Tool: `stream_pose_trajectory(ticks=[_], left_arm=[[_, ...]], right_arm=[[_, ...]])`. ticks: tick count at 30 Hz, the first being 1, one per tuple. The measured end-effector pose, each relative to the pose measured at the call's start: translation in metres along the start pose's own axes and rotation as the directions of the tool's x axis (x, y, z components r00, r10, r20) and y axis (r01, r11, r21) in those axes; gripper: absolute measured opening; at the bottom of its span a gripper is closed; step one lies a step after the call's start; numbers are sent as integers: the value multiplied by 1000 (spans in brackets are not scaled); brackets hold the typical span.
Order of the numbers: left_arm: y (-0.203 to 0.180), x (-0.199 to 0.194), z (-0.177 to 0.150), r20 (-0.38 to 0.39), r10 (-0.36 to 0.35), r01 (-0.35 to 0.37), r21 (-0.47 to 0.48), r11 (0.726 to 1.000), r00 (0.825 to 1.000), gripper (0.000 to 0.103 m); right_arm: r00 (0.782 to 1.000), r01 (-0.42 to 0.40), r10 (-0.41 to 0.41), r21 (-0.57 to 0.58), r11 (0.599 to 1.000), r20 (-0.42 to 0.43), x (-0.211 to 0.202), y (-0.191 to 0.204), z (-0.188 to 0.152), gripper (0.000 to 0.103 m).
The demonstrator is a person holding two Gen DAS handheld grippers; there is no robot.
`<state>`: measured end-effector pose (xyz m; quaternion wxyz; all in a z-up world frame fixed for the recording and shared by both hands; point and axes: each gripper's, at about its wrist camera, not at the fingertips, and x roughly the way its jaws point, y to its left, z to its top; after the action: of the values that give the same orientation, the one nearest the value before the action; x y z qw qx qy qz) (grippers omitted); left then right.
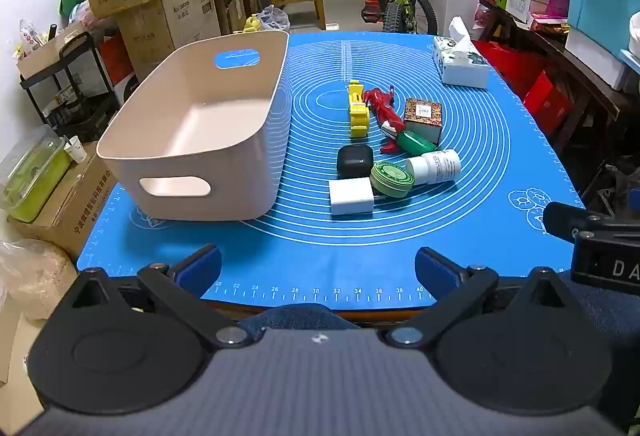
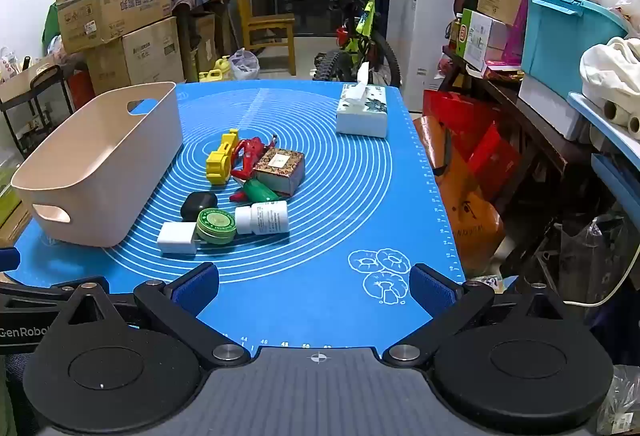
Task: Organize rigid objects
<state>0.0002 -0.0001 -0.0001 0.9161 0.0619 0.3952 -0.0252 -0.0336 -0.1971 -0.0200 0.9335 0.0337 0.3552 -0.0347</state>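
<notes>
Beige bin (image 1: 192, 140) empty by the blue mat's (image 1: 320, 248) left edge; clustered mid-mat: yellow toy (image 1: 357, 112), red figure (image 1: 386, 112), patterned box (image 1: 423, 118), black case (image 1: 355, 161), white block (image 1: 351, 196), green tin (image 1: 391, 178), white bottle (image 1: 436, 166). Left gripper (image 1: 318, 272) and right gripper (image 2: 314, 286) at the near edge, jaws apart, nothing held.

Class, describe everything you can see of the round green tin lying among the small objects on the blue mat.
The round green tin is a low, flat disc, apparently metal, with a paler lid bearing a ringed printed pattern and a dark green side wall. Its lid is on and it sits slightly tilted on the blue silicone mat, leaning on the white rectangular block on one side, with the white plastic pill bottle against the other. The black rounded case lies just behind it.
</notes>
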Motion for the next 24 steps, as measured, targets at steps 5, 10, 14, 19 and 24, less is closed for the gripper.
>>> stream_pose_trajectory(ticks=[5, 10, 14, 19, 24], left_arm=[[0, 0, 0, 2, -2, 2, -2, 1000, 1000, 102], [-1, -2, -3, 5, -1, 1, -1, 1000, 1000, 101], [-3, -3, -5, 5, 4, -4, 3, 1000, 1000, 102], [0, 0, -2, 6, 1, -1, 1, 1000, 1000, 101], [0, 0, -2, 5, 2, -2, 1, 1000, 1000, 101]], right_arm=[[1000, 4, -4, -2, 1000, 0, 1, 1, 0, 101], [1000, 4, -4, -6, 1000, 1, 0, 1, 0, 101], [1000, 2, -2, -2, 1000, -3, 0, 0, 3, 101], [1000, 3, -3, -3, 1000, -5, 2, 1, -3, 101], [1000, 2, -2, -2, 1000, -8, -2, 0, 1, 101]])
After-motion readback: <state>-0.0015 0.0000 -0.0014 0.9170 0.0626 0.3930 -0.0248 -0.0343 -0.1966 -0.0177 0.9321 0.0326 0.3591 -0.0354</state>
